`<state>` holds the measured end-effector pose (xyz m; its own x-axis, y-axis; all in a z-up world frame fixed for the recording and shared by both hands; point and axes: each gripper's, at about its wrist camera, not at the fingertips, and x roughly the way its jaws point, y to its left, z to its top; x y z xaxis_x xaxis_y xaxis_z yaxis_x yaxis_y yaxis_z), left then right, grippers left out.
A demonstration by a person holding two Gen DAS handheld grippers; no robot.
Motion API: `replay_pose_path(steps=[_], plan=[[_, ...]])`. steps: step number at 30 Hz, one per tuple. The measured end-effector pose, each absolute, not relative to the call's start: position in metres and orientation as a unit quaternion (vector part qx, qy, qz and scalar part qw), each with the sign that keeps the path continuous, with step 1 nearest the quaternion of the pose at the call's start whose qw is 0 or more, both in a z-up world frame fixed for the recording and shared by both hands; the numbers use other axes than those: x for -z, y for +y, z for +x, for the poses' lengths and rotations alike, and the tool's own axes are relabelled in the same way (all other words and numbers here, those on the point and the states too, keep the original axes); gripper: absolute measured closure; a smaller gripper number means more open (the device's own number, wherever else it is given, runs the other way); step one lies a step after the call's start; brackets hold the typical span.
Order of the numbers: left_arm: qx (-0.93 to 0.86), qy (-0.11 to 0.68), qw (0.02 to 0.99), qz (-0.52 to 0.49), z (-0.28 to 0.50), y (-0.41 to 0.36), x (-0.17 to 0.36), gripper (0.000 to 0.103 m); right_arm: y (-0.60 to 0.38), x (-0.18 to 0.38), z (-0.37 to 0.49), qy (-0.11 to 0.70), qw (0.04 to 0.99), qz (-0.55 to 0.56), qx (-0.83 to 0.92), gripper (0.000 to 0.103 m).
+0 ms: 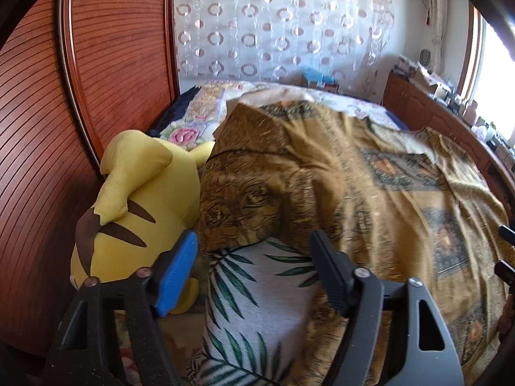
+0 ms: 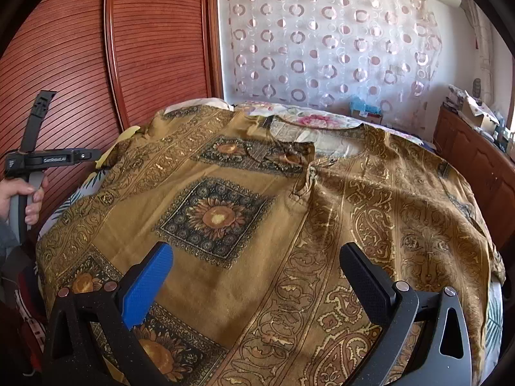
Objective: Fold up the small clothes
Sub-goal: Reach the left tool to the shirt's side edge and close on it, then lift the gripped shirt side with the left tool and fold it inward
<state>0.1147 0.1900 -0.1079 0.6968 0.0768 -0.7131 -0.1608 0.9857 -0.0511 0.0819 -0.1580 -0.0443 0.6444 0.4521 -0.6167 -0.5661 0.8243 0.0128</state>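
A mustard-brown patterned shirt (image 2: 289, 212) with sunflower squares and paisley bands lies spread across the bed, its collar toward the far side. It also shows in the left wrist view (image 1: 370, 186), where its left edge is bunched up. My right gripper (image 2: 257, 276) is open and empty, just above the shirt's near hem. My left gripper (image 1: 254, 254) is open and empty, over the shirt's left edge and a leaf-print sheet (image 1: 257, 305). The left gripper's handle (image 2: 30, 160), held by a hand, shows at the left of the right wrist view.
A yellow plush toy (image 1: 138, 206) lies on the bed against the red-brown slatted wardrobe (image 1: 48, 128). A floral bedsheet (image 1: 199, 112) lies beyond the shirt. A circle-patterned curtain (image 2: 328, 45) hangs behind. A wooden cabinet (image 2: 476, 160) with clutter stands at the right.
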Motion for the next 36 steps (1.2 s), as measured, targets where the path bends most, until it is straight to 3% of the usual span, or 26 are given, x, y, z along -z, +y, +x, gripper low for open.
replay_pose_path(steps=[10,13,15,18,27,36], plan=[[-0.064,0.439,0.895,-0.048,0.145,0.216,0.136,0.061,-0.148,0.046,0.085,0.318,0.898,-0.107,-0.283,0.0],[-0.054,0.439,0.896,-0.046,0.147,0.216,0.136,0.072,-0.146,0.048,0.085,0.315,0.899,-0.108,-0.284,0.0],[-0.059,0.437,0.897,-0.03,0.146,0.215,0.134,0.086,-0.143,0.048,0.087,0.315,0.9,-0.108,-0.282,0.0],[-0.076,0.42,0.904,-0.007,0.139,0.211,0.123,0.094,-0.138,0.052,0.092,0.313,0.901,-0.107,-0.282,0.0],[-0.074,0.337,0.938,0.021,0.129,0.19,0.06,0.098,-0.138,0.053,0.091,0.314,0.901,-0.103,-0.28,0.0],[0.027,0.308,0.95,0.047,0.139,0.105,0.019,0.097,-0.141,0.056,0.094,0.318,0.901,-0.096,-0.279,0.0]])
